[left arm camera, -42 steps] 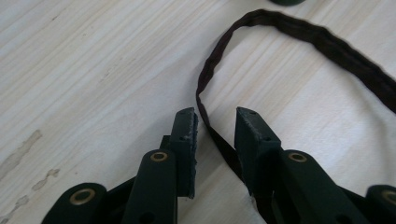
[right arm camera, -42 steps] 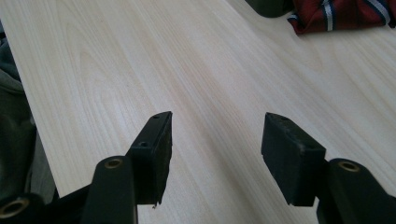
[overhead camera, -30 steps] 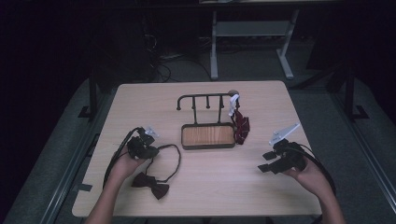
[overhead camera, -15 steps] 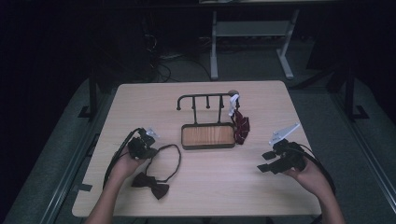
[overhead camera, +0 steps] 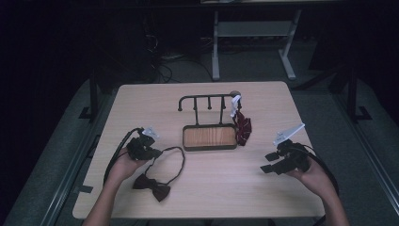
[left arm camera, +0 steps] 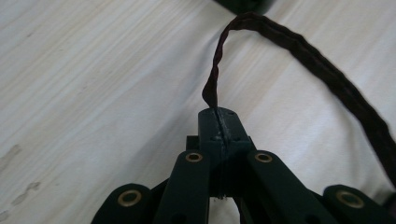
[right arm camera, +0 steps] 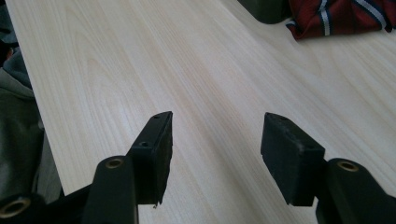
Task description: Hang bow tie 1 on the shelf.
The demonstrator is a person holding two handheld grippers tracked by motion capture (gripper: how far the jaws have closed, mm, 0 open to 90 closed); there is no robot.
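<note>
Pale wood-grain table (overhead camera: pixel 263 193) carries a dark bow tie (overhead camera: pixel 151 186) near its front left edge, its thin woven strap (left arm camera: pixel 299 44) looping upward. Left gripper (left arm camera: pixel 218 122) has its jaws pinched flat on the strap's end. Right gripper (right arm camera: pixel 215 140) rests low, blocky jaws spread wide, nothing between them. A black metal rack (overhead camera: pixel 207 100) with a wooden base stands mid-table.

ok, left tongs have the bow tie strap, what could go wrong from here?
1. The left tongs pinch only the thin strap at its edge; it may slip out on lifting.
2. The bow tie lies flat on the table, so a lift could swing it into the stand.
</note>
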